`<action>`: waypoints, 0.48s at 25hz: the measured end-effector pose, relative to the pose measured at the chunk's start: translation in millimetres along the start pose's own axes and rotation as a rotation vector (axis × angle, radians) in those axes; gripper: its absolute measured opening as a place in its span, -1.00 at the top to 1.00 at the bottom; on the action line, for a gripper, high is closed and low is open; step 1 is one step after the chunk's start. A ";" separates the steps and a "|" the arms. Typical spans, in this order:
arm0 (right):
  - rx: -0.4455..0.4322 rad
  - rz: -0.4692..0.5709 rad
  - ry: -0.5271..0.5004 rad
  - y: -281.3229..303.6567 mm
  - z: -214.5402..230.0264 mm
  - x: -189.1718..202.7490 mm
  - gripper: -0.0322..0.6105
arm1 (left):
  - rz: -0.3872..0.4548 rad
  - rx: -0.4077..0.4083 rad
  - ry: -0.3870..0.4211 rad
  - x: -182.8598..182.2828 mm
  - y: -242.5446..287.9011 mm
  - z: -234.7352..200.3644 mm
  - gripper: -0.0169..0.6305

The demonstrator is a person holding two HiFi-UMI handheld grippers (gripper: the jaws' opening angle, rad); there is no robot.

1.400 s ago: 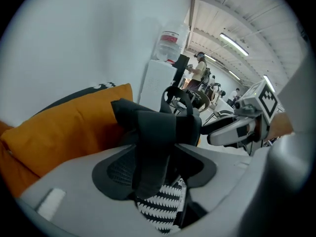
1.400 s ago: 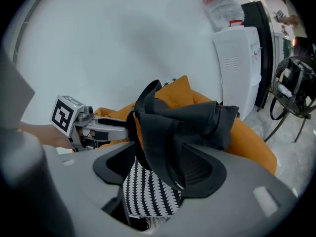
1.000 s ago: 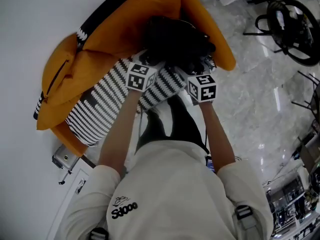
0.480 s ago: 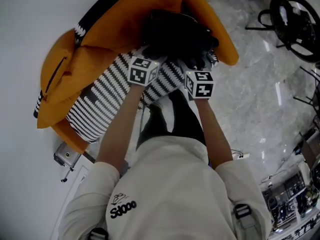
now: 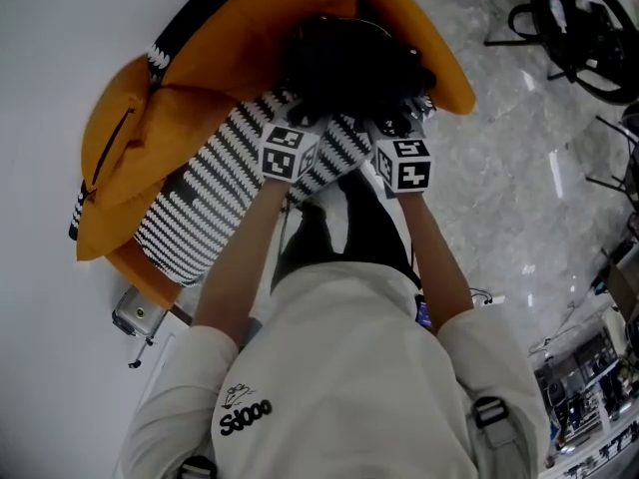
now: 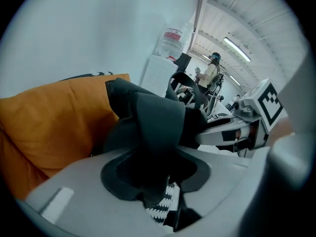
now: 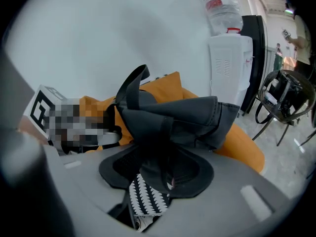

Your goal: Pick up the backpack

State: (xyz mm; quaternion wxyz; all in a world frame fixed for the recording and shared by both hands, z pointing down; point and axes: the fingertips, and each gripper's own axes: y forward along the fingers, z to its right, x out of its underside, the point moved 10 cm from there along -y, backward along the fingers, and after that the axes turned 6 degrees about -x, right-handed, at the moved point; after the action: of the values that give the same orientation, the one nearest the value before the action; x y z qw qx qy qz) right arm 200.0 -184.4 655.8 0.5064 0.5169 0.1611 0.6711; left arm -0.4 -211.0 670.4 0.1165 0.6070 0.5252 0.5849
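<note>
A black backpack (image 5: 349, 63) lies on an orange beanbag (image 5: 250, 38), above a black-and-white patterned cushion (image 5: 200, 198). Both grippers reach into its near side. My left gripper (image 5: 315, 120) has just been closing, and a fold of the backpack's dark fabric (image 6: 158, 117) is now pinched between its pads (image 6: 118, 174). My right gripper (image 5: 389, 123) has been closing too, and it clamps a bunched strap and flap of the backpack (image 7: 173, 117) between its pads (image 7: 197, 174). Patterned cushion shows below both sets of jaws.
A white wall backs the beanbag. A water dispenser (image 7: 229, 68) with a bottle stands to the right of it. A black chair (image 5: 589, 28) stands on the marble floor (image 5: 519, 198) at the right. A person stands far off (image 6: 212, 73).
Both marker cubes have shifted only a little by the backpack's near edge. The backpack lies where it lay.
</note>
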 end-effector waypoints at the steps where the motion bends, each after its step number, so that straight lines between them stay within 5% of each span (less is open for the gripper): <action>1: -0.002 -0.008 -0.003 -1.9 -0.6 3.1 0.38 | -0.003 0.005 0.002 3.2 -2.4 2.0 0.53; 6: -0.017 -0.079 -0.037 -11.8 -15.1 17.1 0.61 | -0.008 0.019 -0.009 24.5 -18.3 6.3 0.55; 12: -0.046 -0.127 -0.033 -29.8 -53.5 37.3 0.66 | -0.019 0.031 0.033 54.1 -56.6 1.0 0.59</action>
State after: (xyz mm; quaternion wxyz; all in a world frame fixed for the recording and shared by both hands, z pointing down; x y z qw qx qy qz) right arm 171.2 -123.4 631.3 0.5622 0.5048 0.1698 0.6327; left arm -40.7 -144.8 659.1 0.1039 0.5939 0.5418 0.5856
